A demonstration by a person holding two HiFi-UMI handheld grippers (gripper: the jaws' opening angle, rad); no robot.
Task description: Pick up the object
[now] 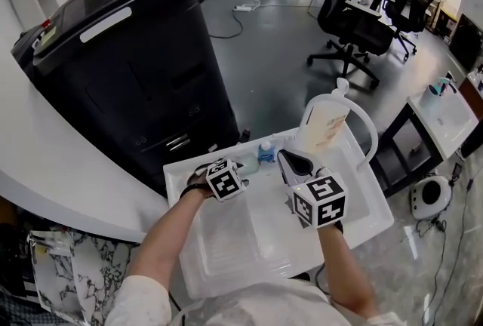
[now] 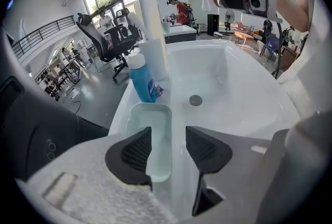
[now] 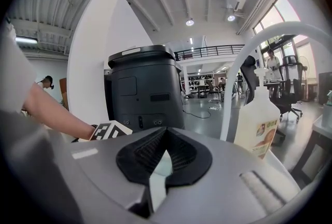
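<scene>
A pale translucent soap dish lies on the left rim of the white sink, just in front of a small blue bottle. My left gripper is open and straddles the dish's right wall: the left pad sits over the dish's hollow, the right pad stands clear of its outer side. In the head view the left gripper reaches toward the dish. My right gripper hovers over the basin, jaws shut with nothing between them.
A tall pump soap bottle and a white arched faucet stand at the sink's far edge. The drain is mid-basin. A big black machine stands left of the sink, office chairs behind.
</scene>
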